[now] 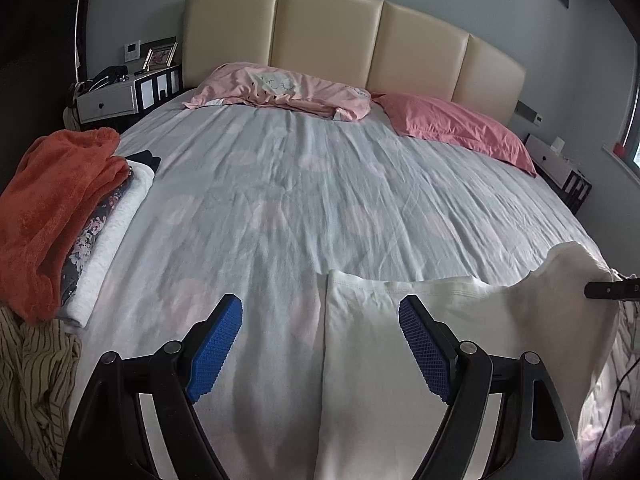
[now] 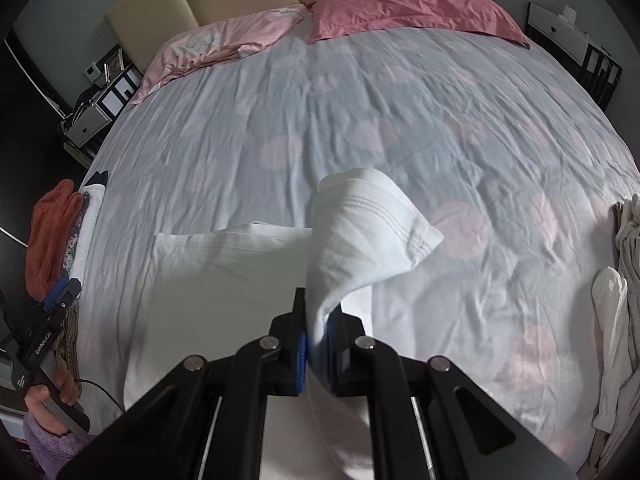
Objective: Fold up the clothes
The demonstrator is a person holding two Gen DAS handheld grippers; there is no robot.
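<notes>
A white garment point(image 1: 384, 344) lies flat on the near part of the bed. My left gripper point(image 1: 320, 302) hovers open over the garment's left edge, its blue pads point(image 1: 218, 352) spread wide with nothing pinched. My right gripper point(image 2: 318, 322) is shut on the white garment point(image 2: 368, 232), lifting its right side off the sheet so that a hemmed corner folds up and hangs over. The rest of the garment point(image 2: 224, 264) stays flat on the bed. In the left wrist view the raised cloth point(image 1: 572, 280) stands up at the right.
A pile of clothes with an orange fleece point(image 1: 52, 208) on top sits at the bed's left edge, with a striped garment point(image 1: 32, 380) below it. Pink pillows point(image 1: 460, 128) lie by the headboard. More pale clothes point(image 2: 624, 280) lie at the right edge. A hand point(image 2: 44, 396) holds the left tool.
</notes>
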